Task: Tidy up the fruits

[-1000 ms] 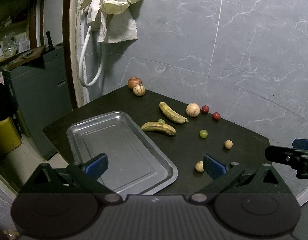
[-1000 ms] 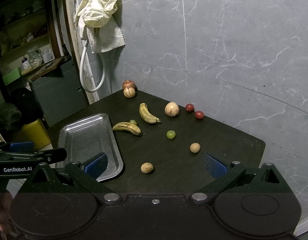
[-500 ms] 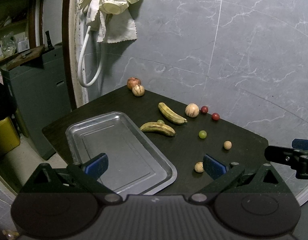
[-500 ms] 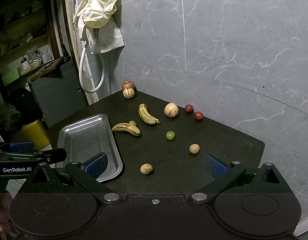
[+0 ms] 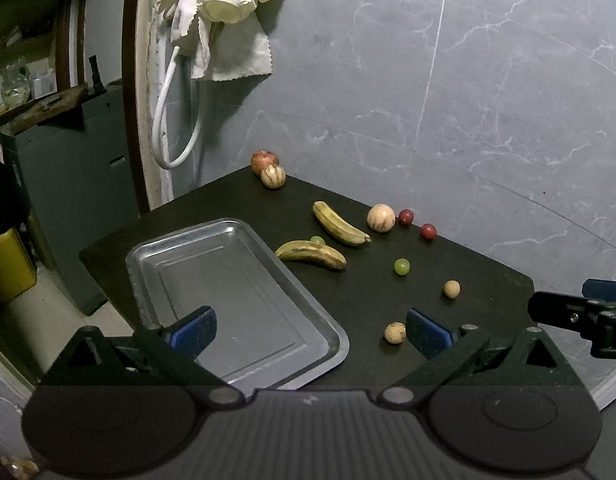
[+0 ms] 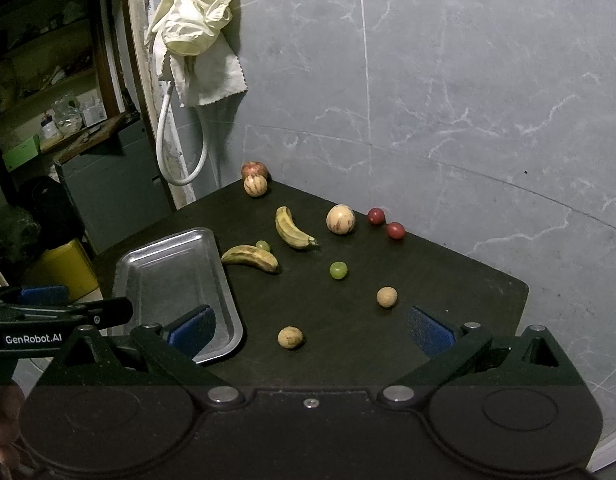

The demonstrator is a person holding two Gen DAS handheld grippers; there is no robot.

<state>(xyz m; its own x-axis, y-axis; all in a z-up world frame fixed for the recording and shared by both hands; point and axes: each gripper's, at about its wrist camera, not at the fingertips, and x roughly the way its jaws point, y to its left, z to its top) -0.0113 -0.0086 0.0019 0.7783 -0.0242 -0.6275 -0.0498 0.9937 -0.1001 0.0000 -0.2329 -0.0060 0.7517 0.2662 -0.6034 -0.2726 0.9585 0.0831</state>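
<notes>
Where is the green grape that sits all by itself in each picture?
Left wrist view: the lone green grape lies right of centre, right of the near banana.
Right wrist view: the same grape lies near the middle, right of that banana.
Shared landmark: the metal tray, left of the fruit in both.

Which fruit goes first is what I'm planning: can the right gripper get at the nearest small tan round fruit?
Probably yes: the right gripper is open, and the small tan round fruit lies alone on the dark table, nothing between.
</notes>
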